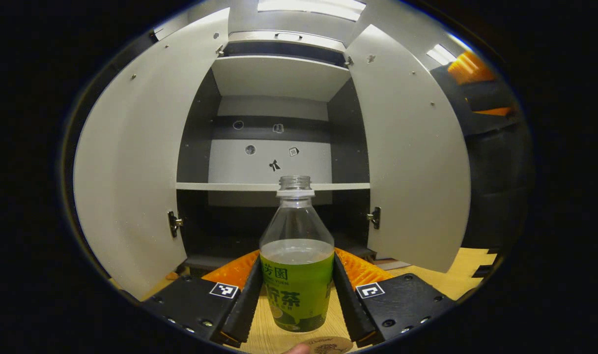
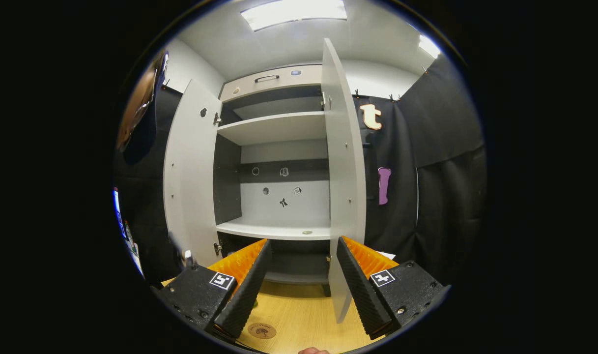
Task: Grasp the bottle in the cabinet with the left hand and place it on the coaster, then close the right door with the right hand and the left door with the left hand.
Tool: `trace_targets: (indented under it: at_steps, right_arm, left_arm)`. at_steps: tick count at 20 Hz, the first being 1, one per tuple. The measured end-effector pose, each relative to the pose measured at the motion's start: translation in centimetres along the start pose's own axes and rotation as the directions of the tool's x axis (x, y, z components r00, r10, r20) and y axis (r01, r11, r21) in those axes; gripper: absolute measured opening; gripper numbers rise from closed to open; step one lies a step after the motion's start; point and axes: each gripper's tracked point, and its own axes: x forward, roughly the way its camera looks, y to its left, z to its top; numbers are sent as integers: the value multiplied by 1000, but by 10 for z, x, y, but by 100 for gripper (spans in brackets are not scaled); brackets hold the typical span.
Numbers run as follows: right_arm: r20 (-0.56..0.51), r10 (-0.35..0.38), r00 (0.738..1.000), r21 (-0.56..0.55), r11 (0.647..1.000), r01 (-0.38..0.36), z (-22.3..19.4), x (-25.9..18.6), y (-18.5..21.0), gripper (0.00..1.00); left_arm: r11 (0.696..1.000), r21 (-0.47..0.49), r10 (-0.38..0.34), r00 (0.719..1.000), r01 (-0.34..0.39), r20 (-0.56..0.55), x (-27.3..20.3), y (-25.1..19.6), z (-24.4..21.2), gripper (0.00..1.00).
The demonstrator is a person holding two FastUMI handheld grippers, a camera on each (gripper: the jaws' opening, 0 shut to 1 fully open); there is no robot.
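A clear, capless bottle (image 1: 297, 275) with a green label and some liquid stands upright between the fingers of my left gripper (image 1: 298, 300), which is shut on its labelled body. It hangs just over the wooden table, in front of the cabinet (image 1: 274, 162). A round brown coaster (image 1: 328, 345) peeks in below the bottle, slightly to its right. Both cabinet doors stand open, the left door (image 1: 131, 162) and the right door (image 1: 412, 157). My right gripper (image 2: 301, 295) is open and holds nothing, facing the cabinet (image 2: 274, 196), whose right door (image 2: 345, 196) is seen nearly edge-on. The coaster (image 2: 262, 330) lies on the table below it.
The white cabinet shelves (image 2: 274, 228) hold nothing but a small round mark. The wooden table (image 2: 303, 314) runs up to the cabinet's foot. Black cloth walls (image 2: 426, 196) close off the right side. A fingertip (image 1: 299, 349) shows at the bottom edge.
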Motion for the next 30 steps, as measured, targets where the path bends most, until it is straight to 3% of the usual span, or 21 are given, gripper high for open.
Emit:
trace_targets:
  at_steps: [8,13,17,20,24,25,27,30]
  right_arm:
    - [-69,-11,998,-15,1000,10,-12,4,3,83]
    - [-93,-18,996,-19,1000,17,-19,6,4,83]
    - [-112,-24,993,-20,1000,22,-27,5,4,83]
    - [-135,-22,991,-8,1000,21,-34,4,5,83]
    - [-134,-22,991,-11,1000,21,-34,4,5,83]
    - [-133,-20,991,-12,1000,19,-34,4,5,83]
    - [-135,-17,991,-12,1000,16,-35,3,7,83]
    - [-134,-15,991,-11,1000,14,-36,1,7,83]
  left_arm:
    - [1000,27,-5,1000,5,-20,-30,-31,-53,72]
    - [1000,-17,-24,999,23,-47,-38,-36,-74,71]
    - [1000,-31,6,1000,-7,-30,-36,-27,-78,71]
    - [1000,-3,-10,1000,10,-19,-37,-31,-77,72]
    - [999,3,-38,999,38,-36,-40,-40,-81,78]
    - [999,6,-36,999,36,-37,-41,-40,-81,88]
    - [999,5,-40,998,40,-41,-43,-40,-81,95]
    - [1000,-2,-31,999,31,-36,-47,-36,-73,95]
